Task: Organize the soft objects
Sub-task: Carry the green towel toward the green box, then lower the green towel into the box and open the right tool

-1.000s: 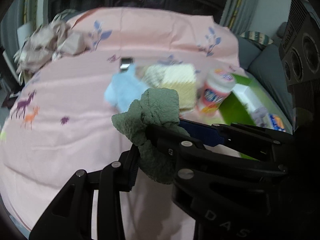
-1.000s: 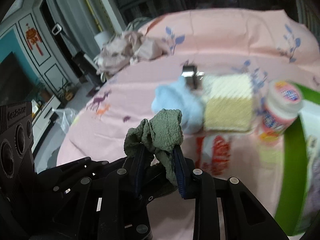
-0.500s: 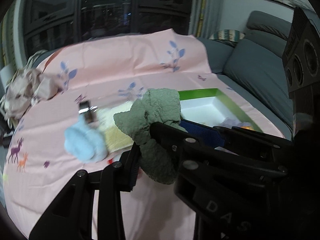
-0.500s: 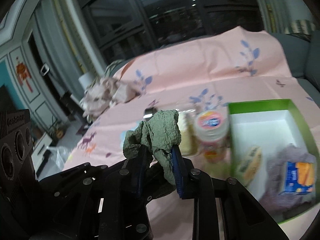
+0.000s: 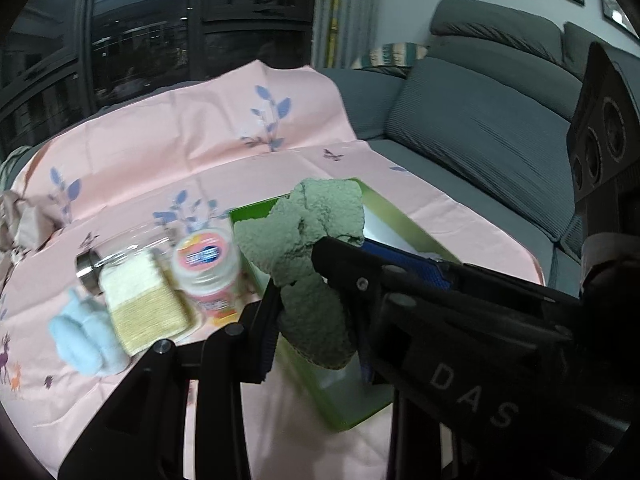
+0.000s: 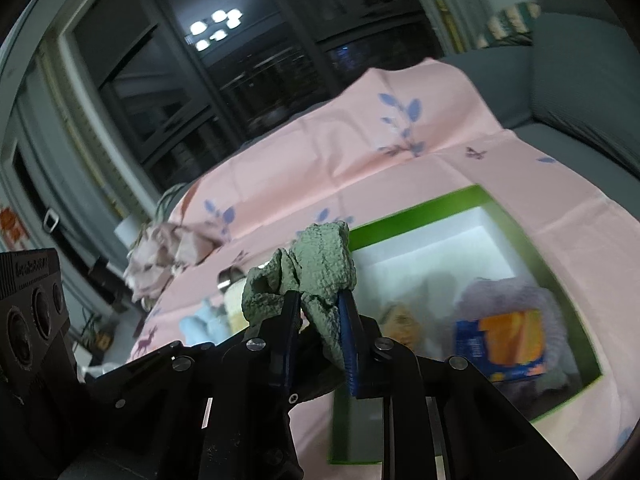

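A crumpled green cloth hangs above the near end of a green box with a white inside. My left gripper is shut on the cloth's lower part. My right gripper pinches the same green cloth from the other side; its jaws are closing with the cloth between the blue pads. In the green box lie a purple fluffy item, a blue and orange packet and a yellowish item.
On the pink tablecloth, left of the box, are a light blue soft item, a yellow and white sponge cloth and a pink-lidded jar. A crumpled pink cloth lies far left. A grey sofa runs along the right.
Both grippers have carried the green cloth to the right, from over the blue and yellow items to over the green box. Both views have rolled.
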A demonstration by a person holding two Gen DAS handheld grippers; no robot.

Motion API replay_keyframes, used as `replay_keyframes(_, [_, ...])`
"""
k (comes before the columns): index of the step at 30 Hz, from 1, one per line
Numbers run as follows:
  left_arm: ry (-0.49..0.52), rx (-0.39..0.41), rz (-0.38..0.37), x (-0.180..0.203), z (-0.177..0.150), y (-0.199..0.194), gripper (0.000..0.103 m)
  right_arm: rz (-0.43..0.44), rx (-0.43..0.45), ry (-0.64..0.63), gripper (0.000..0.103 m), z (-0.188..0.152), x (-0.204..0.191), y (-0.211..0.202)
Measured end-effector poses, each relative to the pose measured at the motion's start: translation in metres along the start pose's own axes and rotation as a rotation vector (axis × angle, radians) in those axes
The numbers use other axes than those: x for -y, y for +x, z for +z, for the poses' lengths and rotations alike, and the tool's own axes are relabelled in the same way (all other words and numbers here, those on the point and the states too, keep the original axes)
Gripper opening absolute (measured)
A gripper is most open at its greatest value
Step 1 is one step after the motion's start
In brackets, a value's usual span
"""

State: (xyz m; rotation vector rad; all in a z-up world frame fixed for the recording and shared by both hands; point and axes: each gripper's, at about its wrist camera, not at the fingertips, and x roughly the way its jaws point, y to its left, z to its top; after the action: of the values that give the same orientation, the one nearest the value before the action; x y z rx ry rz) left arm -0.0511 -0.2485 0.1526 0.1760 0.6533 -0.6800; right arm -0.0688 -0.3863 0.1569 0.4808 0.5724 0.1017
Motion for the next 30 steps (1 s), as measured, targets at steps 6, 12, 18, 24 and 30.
replay_keyframes(6, [0.02, -0.027, -0.053, 0.017, 0.004, 0.017, 0.03, -0.04, 0.008, 0.078, 0.022, 0.002, 0.029, -0.004])
replay_keyframes(12, [0.018, -0.076, -0.09, 0.024, 0.004, 0.036, 0.03, -0.076, -0.016, 0.141, 0.021, 0.003, 0.049, 0.003])
replay_keyframes(18, [0.004, -0.123, -0.122, 0.027, 0.002, 0.052, 0.03, -0.126, -0.047, 0.172, 0.022, 0.002, 0.059, 0.011])
replay_keyframes(24, [-0.006, -0.181, -0.153, 0.03, -0.002, 0.072, 0.03, -0.174, -0.075, 0.218, 0.022, 0.0, 0.072, 0.018])
replay_keyframes(30, [-0.03, -0.22, -0.177, 0.031, -0.008, 0.081, 0.032, -0.201, -0.09, 0.247, 0.022, -0.001, 0.082, 0.02])
